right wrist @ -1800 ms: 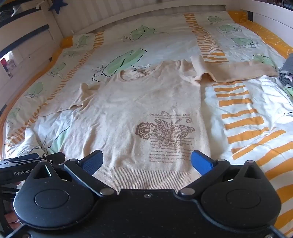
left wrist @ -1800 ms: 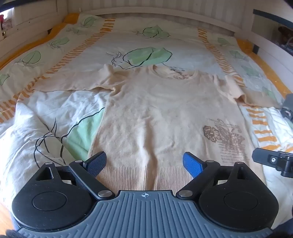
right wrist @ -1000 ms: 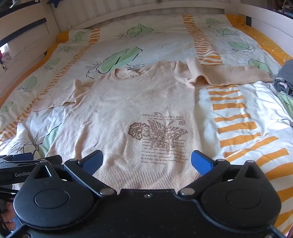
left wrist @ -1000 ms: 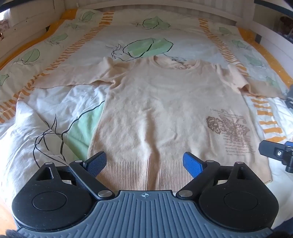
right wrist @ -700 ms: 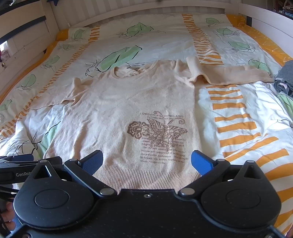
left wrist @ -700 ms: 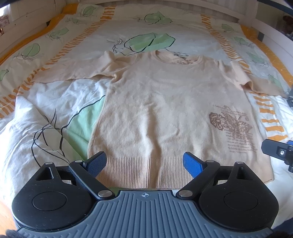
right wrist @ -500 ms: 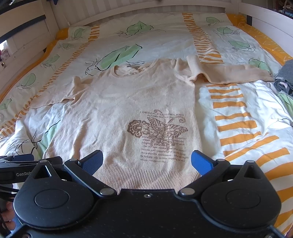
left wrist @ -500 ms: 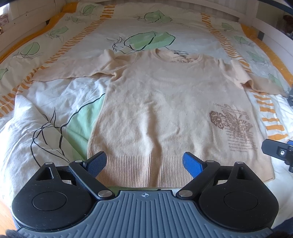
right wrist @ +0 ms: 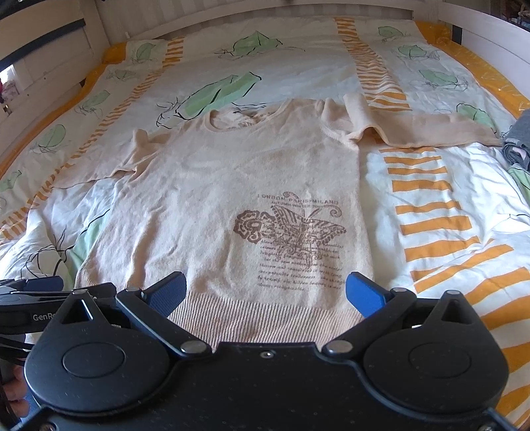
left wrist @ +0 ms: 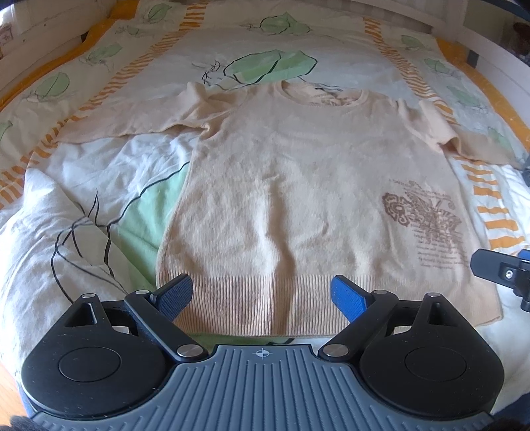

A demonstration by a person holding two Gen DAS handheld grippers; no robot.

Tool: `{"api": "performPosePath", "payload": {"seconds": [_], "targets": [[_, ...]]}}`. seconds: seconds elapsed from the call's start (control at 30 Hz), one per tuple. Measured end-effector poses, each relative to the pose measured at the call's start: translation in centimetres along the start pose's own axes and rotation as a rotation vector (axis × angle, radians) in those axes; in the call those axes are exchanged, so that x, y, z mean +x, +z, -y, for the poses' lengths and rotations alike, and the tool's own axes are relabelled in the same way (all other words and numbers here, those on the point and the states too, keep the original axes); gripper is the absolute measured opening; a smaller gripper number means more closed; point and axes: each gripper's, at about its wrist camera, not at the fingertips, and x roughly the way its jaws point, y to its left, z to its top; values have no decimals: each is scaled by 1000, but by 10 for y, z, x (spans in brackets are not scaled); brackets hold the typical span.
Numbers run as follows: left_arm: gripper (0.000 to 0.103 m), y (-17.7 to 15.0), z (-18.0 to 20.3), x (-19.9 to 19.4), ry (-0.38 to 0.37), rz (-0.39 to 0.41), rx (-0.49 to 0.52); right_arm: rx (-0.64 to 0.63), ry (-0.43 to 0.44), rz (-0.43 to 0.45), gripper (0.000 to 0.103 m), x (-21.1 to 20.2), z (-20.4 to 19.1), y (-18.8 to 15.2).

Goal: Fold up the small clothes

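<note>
Left tongs point(left wrist: 261, 293): black linkages, blue ribbed pads, grey grooved base; right tongs point(right wrist: 265, 291): all-black base, silver screws.

A tan sweater point(right wrist: 212, 199) lies flat on the bed point(right wrist: 447, 199). The right claw point(right wrist: 265, 293) hangs wide open over its bottom edge, holding nothing.

Home bedroom. A bed point(right wrist: 430, 205) fills both views, covered by a white duvet point(left wrist: 82, 199) printed with green leaves and orange stripes, over an orange sheet point(right wrist: 480, 73) showing at the edges. White slatted headboard point(right wrist: 265, 8) at the far end, white side rail point(right wrist: 490, 36) on the right, white panelled wall point(right wrist: 43, 56) on the left. A beige sweater point(right wrist: 232, 185) lies spread flat on the duvet; folded grey clothes point(right wrist: 518, 142) sit at the right edge. Daylight falls across the bedding. Wood floor point(left wrist: 8, 401) shows in the left wrist view's lower left corner.
</note>
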Motion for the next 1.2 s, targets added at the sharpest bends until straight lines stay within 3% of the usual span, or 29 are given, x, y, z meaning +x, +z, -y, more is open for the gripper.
{"api": "performPosePath", "payload": {"seconds": [0.3, 1.2], "targets": [[91, 6, 14, -4, 18, 86, 76, -1, -17, -7, 102, 8, 2, 1], [91, 29, 32, 31, 41, -43, 93, 55, -19, -30, 102, 38, 25, 23]]}}
